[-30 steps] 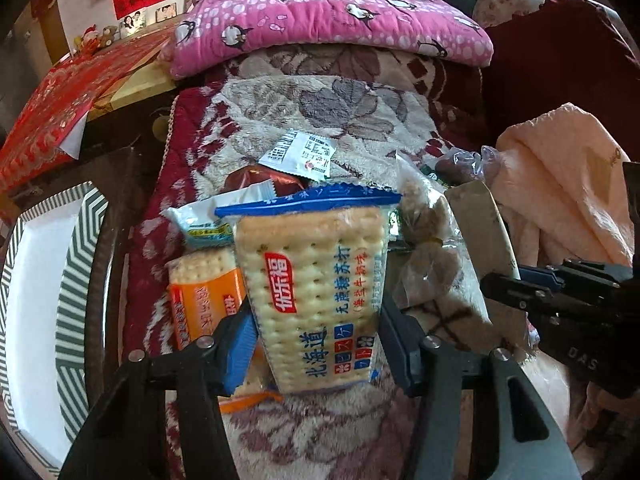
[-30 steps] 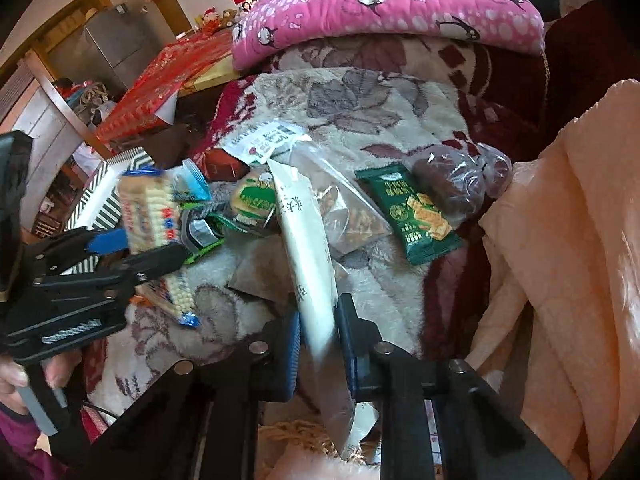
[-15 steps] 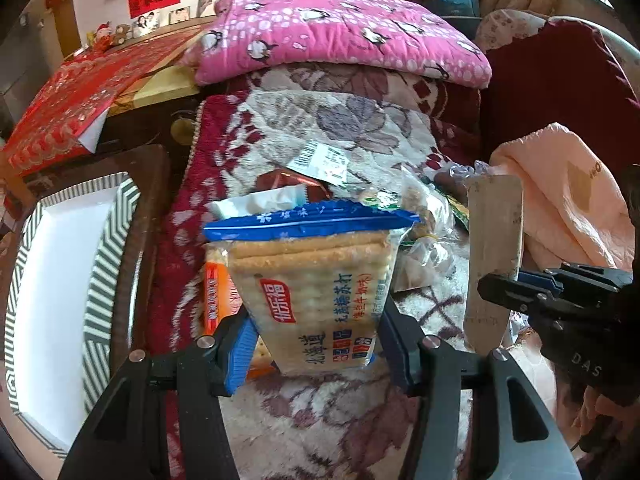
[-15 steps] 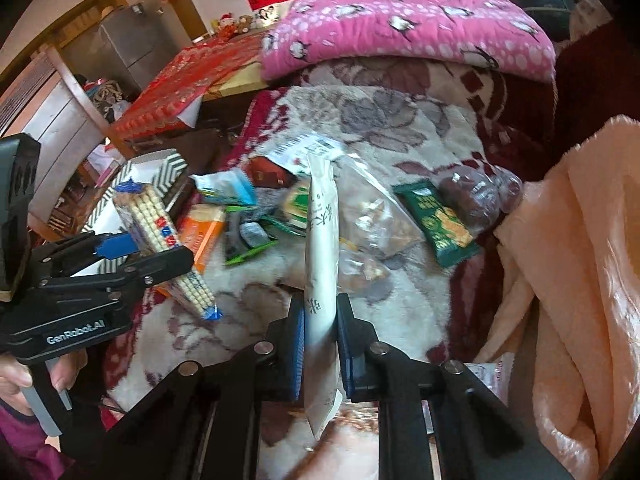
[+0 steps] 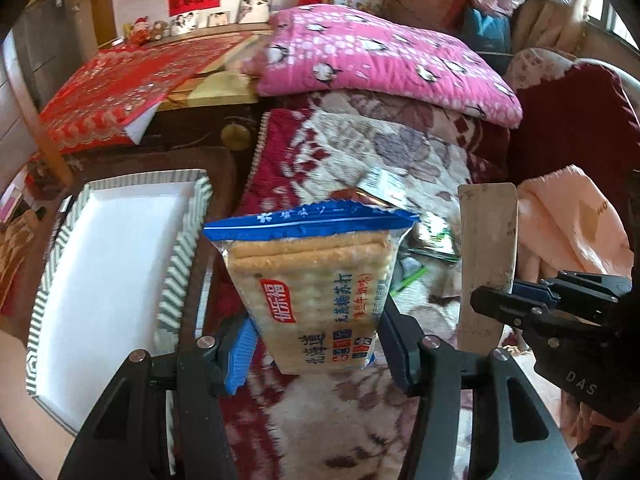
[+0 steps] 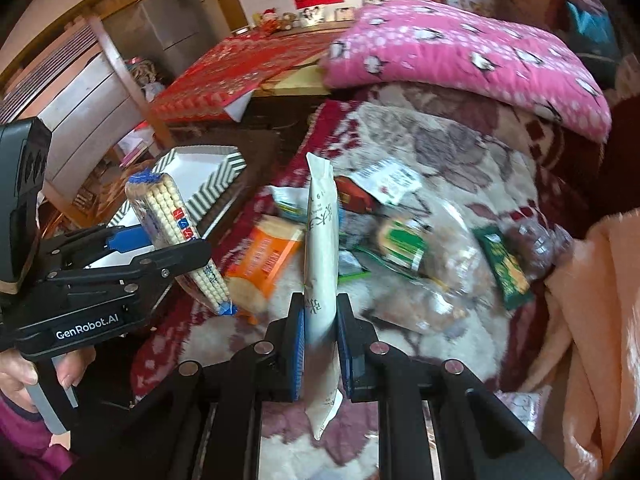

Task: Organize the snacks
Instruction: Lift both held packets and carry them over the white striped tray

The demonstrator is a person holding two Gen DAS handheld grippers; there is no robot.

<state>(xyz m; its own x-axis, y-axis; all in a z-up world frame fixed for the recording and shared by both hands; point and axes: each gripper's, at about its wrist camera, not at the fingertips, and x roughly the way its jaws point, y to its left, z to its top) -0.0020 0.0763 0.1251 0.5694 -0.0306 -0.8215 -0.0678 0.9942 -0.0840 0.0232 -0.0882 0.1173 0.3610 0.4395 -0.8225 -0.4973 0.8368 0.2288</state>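
The left gripper (image 5: 316, 344) grips a cracker pack (image 5: 316, 296) upright above the flowered blanket (image 5: 360, 152), beside the striped tray (image 5: 182, 264), while the right gripper (image 6: 321, 344) is closed on a thin white packet (image 6: 320, 248) over the snack pile (image 6: 400, 240).

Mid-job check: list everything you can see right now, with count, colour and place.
cracker pack: one, blue-topped, in the left claw
flat pouch: one, cream, in the right claw
tray: one, white with striped rim, left of the blanket
loose snacks: several, orange, green, clear, on the floral blanket
pillow: one, pink, behind the blanket
towel: one, peach, at right
hand: one, on the left handle
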